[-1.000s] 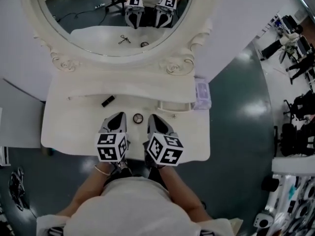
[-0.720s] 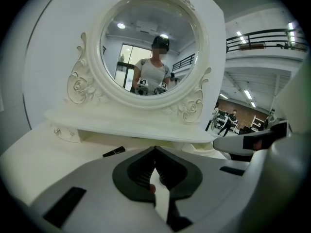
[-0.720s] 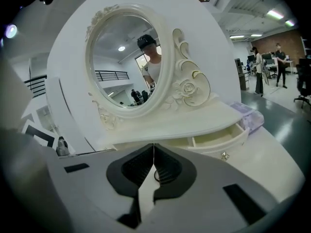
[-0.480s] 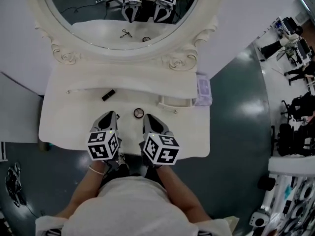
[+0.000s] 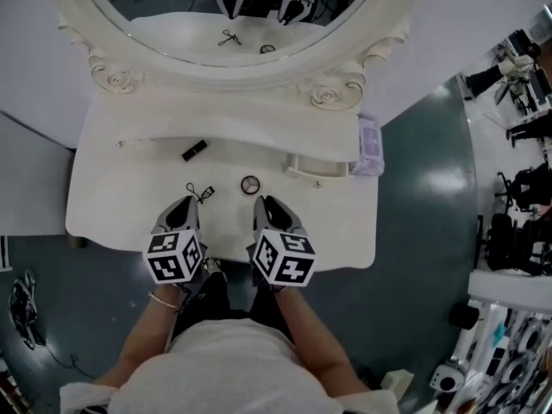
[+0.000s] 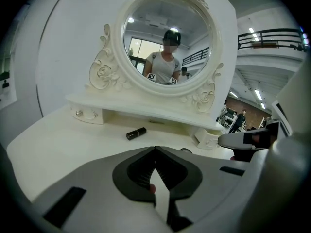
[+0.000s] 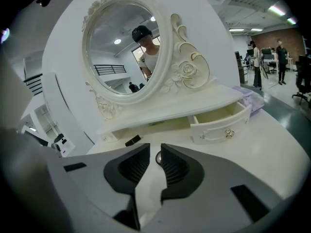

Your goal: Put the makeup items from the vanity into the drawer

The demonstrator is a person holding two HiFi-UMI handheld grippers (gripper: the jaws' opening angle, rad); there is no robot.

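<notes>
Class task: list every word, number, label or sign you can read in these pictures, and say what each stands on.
No readable text anywhere.
Marker cubes: black-and-white square patterns only, no letters.
Purple pack by the drawer: print too blurred.
Black tube: no label visible.
Wall sheet: marks too small to read.

Person: white short-sleeved top (image 5: 228, 365); dark lower garment (image 5: 226, 298); thin bracelet (image 5: 159, 301) on left wrist.
Left hand-held gripper (image 5: 185, 205), right hand-held gripper (image 5: 264, 203): grey moulded shells, tapering toward tips; black ribbed pads (image 7: 130, 167) inside; dark rectangular slots on shell faces.
Each carries white cube (image 5: 175, 258) printed with black square markers.
</notes>
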